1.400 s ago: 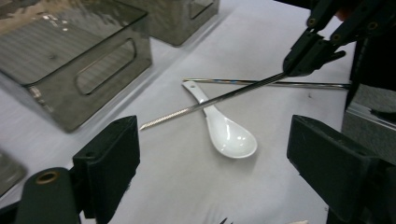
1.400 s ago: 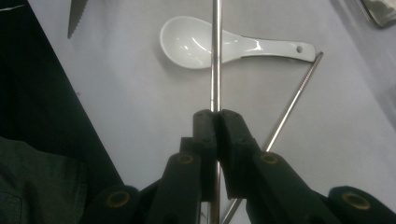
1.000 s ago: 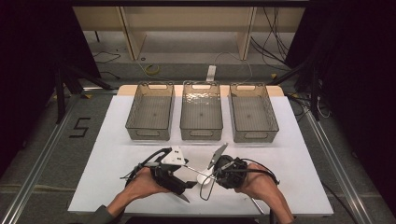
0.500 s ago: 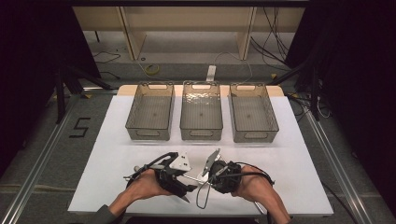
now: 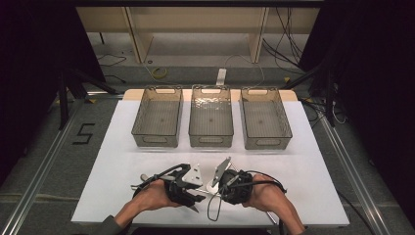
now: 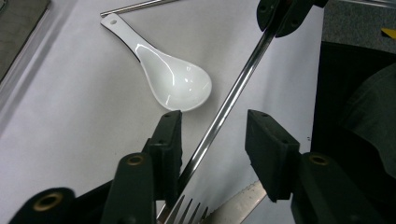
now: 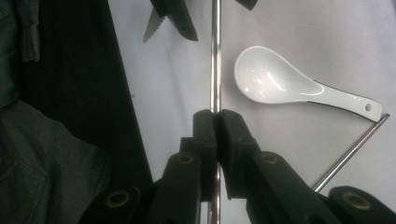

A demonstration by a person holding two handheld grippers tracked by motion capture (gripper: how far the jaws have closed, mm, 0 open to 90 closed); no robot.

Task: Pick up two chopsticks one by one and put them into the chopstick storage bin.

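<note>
Right now the right hand-held gripper (image 7: 217,116) is clamped tight on a slim metal chopstick (image 7: 215,56), carried level just above the near middle of the white surface (image 5: 313,176), between the two hands. The left hand-held gripper (image 6: 212,135) has the same chopstick (image 6: 233,95) running between its jaws, which have just been closing and now stand half-wide; one pad looks to be at or almost against the rod, the other is well clear, so no real grip there yet. A polished steel rod like this is stiff and light but slippery and round, so I judge it apt to roll or pivot between flat pads; taking it near mid-length, square across the pads, should steady it. A white ceramic soup spoon (image 6: 161,70) lies on the surface just beside it, with a second chopstick (image 7: 350,154) nearby. A fork (image 6: 187,212) and a serrated knife (image 6: 236,205) lie under the left jaws. Three clear bins (image 5: 210,117) wait along the far side.
</note>
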